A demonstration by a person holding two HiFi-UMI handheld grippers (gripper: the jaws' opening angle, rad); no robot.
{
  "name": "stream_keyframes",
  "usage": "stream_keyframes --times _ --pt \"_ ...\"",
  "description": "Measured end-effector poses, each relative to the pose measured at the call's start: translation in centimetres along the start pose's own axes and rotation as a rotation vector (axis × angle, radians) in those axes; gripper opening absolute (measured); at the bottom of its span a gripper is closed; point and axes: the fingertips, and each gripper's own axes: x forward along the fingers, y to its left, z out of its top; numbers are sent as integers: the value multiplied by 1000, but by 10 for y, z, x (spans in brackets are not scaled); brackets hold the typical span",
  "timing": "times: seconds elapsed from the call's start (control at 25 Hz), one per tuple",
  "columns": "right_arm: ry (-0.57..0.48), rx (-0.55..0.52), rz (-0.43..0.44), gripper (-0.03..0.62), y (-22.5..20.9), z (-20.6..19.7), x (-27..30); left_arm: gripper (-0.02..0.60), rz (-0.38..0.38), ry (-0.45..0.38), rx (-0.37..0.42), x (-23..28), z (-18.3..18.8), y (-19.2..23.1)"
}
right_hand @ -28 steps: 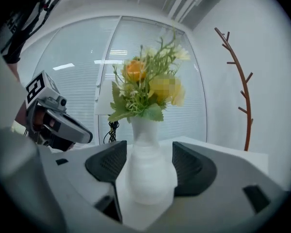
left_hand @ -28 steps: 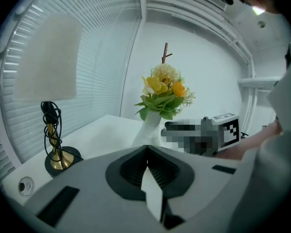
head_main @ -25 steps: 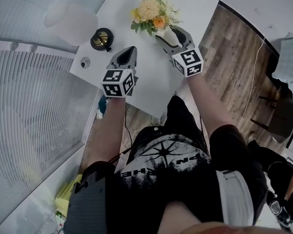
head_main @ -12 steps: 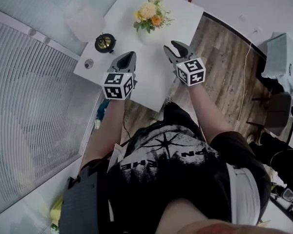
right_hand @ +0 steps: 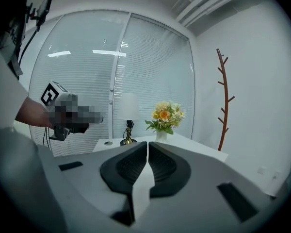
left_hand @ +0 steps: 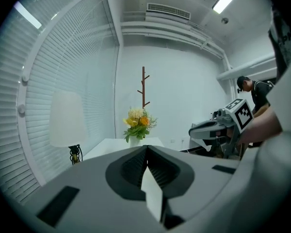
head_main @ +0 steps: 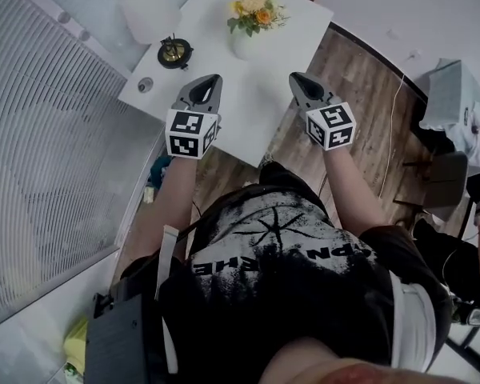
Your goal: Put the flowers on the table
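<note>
2 empty grippers are being pulled away, left gripper (head_main: 214, 79) pinched together, right gripper (head_main: 296, 77) just closing on nothing; flowers (head_main: 254, 10) are being left upright on the table (head_main: 248, 94), seemingly done.

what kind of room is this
Likely an office or meeting-type room: a small white table with a vase of flowers beside a tall glass wall covered by blinds, and a bare wooden coat stand against a plain white wall.
</note>
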Motion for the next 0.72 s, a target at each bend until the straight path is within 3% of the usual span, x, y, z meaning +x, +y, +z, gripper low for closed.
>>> stream_keyframes --times 0.72 --pt "36 -89 11 16 24 -2 -2 12 -12 -31 18 -9 4 -3"
